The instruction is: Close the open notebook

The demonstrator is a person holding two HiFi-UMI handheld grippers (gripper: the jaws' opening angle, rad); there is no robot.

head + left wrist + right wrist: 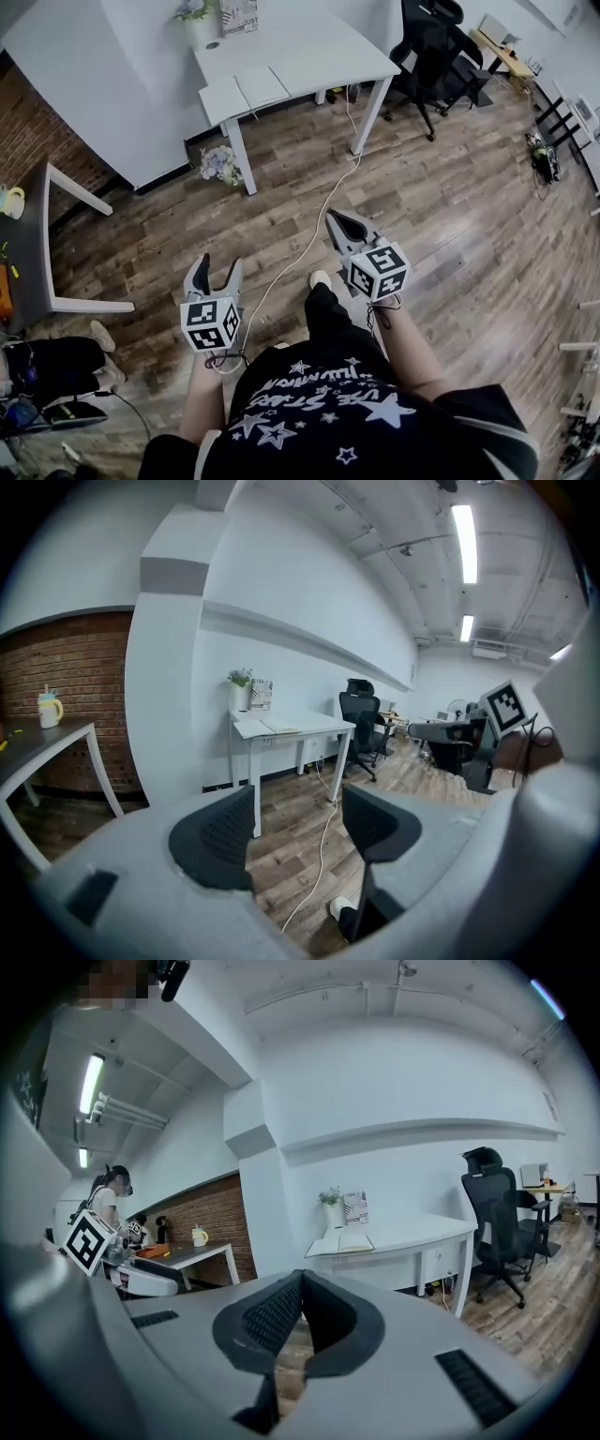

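Note:
The open notebook (246, 92) lies flat on the near left corner of a white table (319, 47) across the room, far from both grippers. It also shows in the left gripper view as the notebook (267, 727) and in the right gripper view as the notebook (342, 1244). My left gripper (217, 265) is held low over the wooden floor, jaws spread wide with nothing between them (298, 822). My right gripper (333, 217) points toward the table with its jaws closed together and empty (302, 1281).
A white cable (309, 234) runs across the floor to the table. A potted plant (197, 21) and a printed card (239, 14) stand at the table's back. A black office chair (436, 47) is at its right, flowers (220, 164) by its leg, a dark side table (28, 244) at left.

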